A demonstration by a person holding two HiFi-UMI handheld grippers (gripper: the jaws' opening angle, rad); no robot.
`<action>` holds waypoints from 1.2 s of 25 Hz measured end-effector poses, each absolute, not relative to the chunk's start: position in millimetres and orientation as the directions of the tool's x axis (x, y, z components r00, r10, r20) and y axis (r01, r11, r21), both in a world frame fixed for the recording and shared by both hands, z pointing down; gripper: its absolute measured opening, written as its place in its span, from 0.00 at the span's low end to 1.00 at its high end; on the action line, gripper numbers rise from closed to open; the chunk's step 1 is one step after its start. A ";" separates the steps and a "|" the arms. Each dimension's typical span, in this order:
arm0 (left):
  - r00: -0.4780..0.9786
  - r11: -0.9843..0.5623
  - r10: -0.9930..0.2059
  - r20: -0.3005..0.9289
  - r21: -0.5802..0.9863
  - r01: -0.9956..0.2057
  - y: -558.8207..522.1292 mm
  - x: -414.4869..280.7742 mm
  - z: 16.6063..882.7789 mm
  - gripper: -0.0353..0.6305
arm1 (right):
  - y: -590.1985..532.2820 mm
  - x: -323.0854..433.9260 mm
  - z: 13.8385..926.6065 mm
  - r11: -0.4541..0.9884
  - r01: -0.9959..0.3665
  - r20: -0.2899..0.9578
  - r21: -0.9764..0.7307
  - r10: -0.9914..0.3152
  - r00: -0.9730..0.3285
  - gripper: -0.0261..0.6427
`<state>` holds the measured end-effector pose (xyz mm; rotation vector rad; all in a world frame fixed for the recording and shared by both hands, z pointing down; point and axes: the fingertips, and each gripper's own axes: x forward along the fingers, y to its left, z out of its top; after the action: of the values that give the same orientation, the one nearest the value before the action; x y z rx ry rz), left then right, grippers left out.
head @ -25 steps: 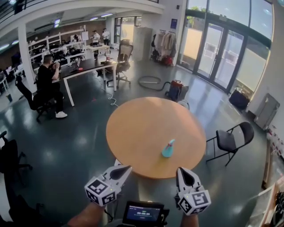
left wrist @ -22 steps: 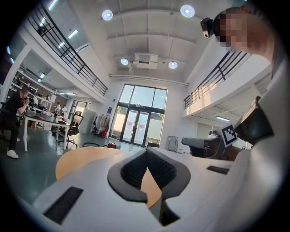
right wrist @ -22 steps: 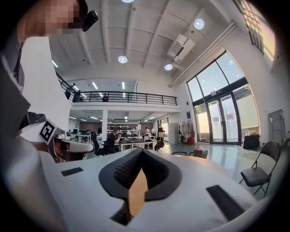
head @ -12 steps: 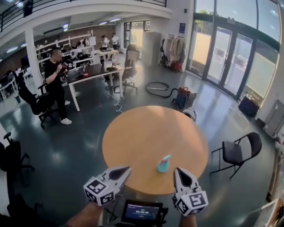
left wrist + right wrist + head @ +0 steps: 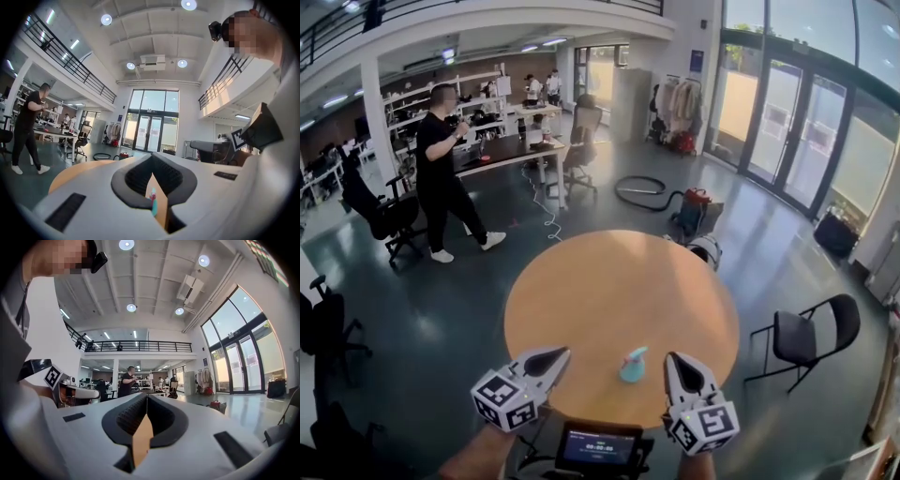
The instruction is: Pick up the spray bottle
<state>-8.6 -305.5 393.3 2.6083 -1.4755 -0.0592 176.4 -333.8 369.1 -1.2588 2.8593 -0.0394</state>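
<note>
A small teal spray bottle (image 5: 632,365) with a pink trigger stands upright near the front edge of the round wooden table (image 5: 600,300). My left gripper (image 5: 560,354) hovers at the table's front edge, left of the bottle, its jaws shut and empty. On the other side of the bottle my right gripper (image 5: 674,360) is level with it, jaws together, nothing in them. Through the left gripper view's closed jaw tips a sliver of the bottle (image 5: 153,200) shows against the tabletop. The right gripper view shows only a strip of the table (image 5: 142,439) between its jaws.
A black folding chair (image 5: 806,336) stands right of the table. A person in black (image 5: 445,178) walks by the desks (image 5: 502,150) at the back left. A vacuum with hose (image 5: 694,208) lies on the floor beyond the table. Office chairs (image 5: 328,323) stand at the left.
Both grippers have come closer to the table and the bottle, which now sits between them. The person in black got up from the desk and walks across the back.
</note>
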 end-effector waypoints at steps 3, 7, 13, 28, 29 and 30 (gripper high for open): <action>0.508 -0.497 -0.860 0.046 0.145 -0.856 -317.7 -6.7 394.1 0.06 | -349.0 179.9 368.8 0.681 -0.731 -0.004 -0.034 -0.732 -0.681 0.06; 0.512 -0.501 -0.857 0.055 0.142 -0.854 -331.2 -3.6 393.9 0.06 | -363.1 182.8 367.5 0.679 -0.733 -0.015 -0.044 -0.734 -0.679 0.07; 0.559 -0.550 -0.828 0.038 0.133 -0.824 -343.7 -5.6 396.9 0.06 | -372.9 177.4 376.9 0.660 -0.749 -0.007 -0.051 -0.751 -0.661 0.12; 0.648 -0.638 -0.761 0.023 0.151 -0.755 -399.3 -102.1 400.5 0.06 | -401.6 131.3 385.3 0.480 -0.875 -0.020 -0.061 -0.877 -0.480 0.27; 0.652 -0.641 -0.758 0.025 0.158 -0.751 -403.7 -110.4 402.2 0.06 | -402.4 128.6 386.4 0.464 -0.884 -0.017 -0.059 -0.886 -0.464 0.29; 0.658 -0.646 -0.753 0.025 0.163 -0.746 -407.3 -117.9 403.5 0.06 | -402.9 126.2 387.5 0.447 -0.892 -0.013 -0.062 -0.894 -0.447 0.31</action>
<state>-117.9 -407.3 403.5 2.7130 -1.2358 -0.0671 126.2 -402.9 387.5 -1.6280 2.6353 -0.0710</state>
